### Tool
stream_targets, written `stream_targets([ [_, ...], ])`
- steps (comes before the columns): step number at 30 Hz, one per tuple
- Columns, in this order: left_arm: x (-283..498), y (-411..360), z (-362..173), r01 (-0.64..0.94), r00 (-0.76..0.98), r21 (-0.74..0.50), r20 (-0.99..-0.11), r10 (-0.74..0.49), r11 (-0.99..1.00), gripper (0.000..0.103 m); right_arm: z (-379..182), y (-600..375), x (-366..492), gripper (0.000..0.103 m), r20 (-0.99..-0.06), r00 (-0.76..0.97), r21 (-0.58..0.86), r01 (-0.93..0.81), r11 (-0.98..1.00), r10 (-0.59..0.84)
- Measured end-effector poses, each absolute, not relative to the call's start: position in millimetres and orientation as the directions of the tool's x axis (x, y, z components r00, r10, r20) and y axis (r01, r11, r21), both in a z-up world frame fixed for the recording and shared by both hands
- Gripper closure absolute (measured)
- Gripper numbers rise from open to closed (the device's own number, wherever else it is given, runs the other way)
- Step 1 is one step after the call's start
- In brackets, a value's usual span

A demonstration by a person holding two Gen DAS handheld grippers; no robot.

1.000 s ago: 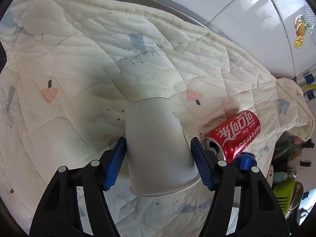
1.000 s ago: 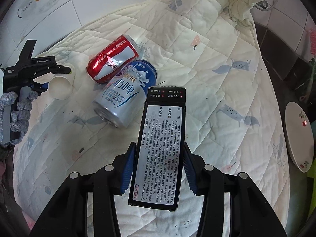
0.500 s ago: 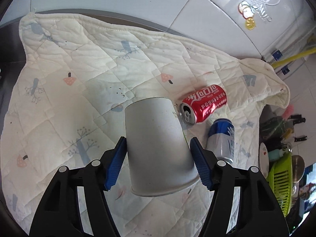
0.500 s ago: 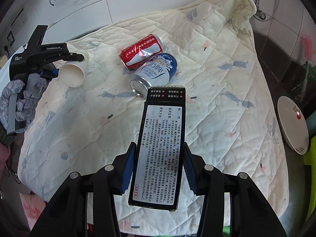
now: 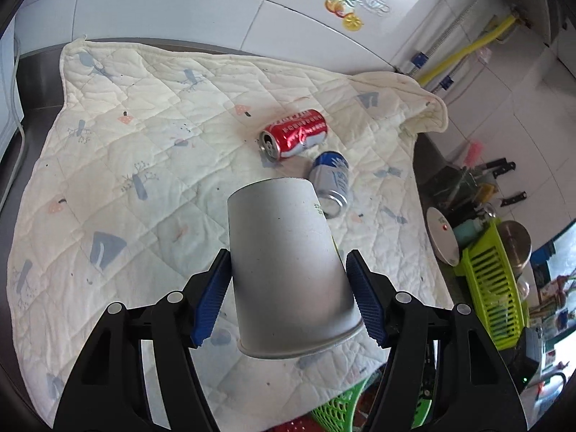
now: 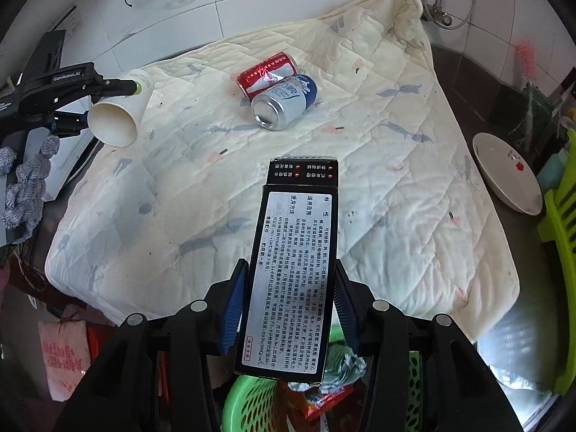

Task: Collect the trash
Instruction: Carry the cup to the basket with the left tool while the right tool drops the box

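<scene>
Now, with your left gripper clamped on the paper cup and right gripper pinching the black box, centre both over the green basket before releasing.

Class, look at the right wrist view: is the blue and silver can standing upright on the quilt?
No: the blue and silver can lies on its side, touching the red can.

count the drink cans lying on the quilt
2. A red can lies on its side toward the far end of the quilt; a blue and silver can lies against it, nearer the camera. None looks hidden.
</scene>
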State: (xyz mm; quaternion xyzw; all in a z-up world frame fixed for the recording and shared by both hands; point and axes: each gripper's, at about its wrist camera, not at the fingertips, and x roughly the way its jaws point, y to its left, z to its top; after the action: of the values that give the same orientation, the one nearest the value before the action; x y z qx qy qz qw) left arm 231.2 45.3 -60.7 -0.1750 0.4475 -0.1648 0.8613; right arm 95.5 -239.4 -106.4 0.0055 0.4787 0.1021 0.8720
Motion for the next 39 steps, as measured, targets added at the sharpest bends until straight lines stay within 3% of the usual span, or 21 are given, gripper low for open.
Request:
stream_targets([
  [11, 141.7, -15.6, -60.8, 0.271, 0.502, -0.431, -0.699, -0.509, 0.860, 0.039, -132.8, -296.2, 25.6, 0.058, -0.865, 0.487, 0.111, -0.055, 0.992, 0.124],
  [15, 119.6, -49.0, -68.2, 0.341, 0.461, -0.412, -0.710, -0.532, 0.845, 0.039, -139.0, -313.7, 11.2, 0.050, -0.870, 0.484, 0.102, -0.014, 0.995, 0.096],
  [26, 78.5, -121.9, -102.6, 0.475, 0.296, -0.421, -0.751, -0.591, 0.773, 0.039, -122.9, -342.3, -14.2, 0.043, -0.838, 0.541, 0.119, 0.059, 0.991, 0.069],
  [39, 53.4, -165.7, -134.0, 0.565, 0.178, -0.393, -0.801, -0.572, 0.726, 0.035, -117.4, -358.3, -31.2, 0.040, -0.830, 0.557, 0.118, 0.113, 0.987, 0.036],
])
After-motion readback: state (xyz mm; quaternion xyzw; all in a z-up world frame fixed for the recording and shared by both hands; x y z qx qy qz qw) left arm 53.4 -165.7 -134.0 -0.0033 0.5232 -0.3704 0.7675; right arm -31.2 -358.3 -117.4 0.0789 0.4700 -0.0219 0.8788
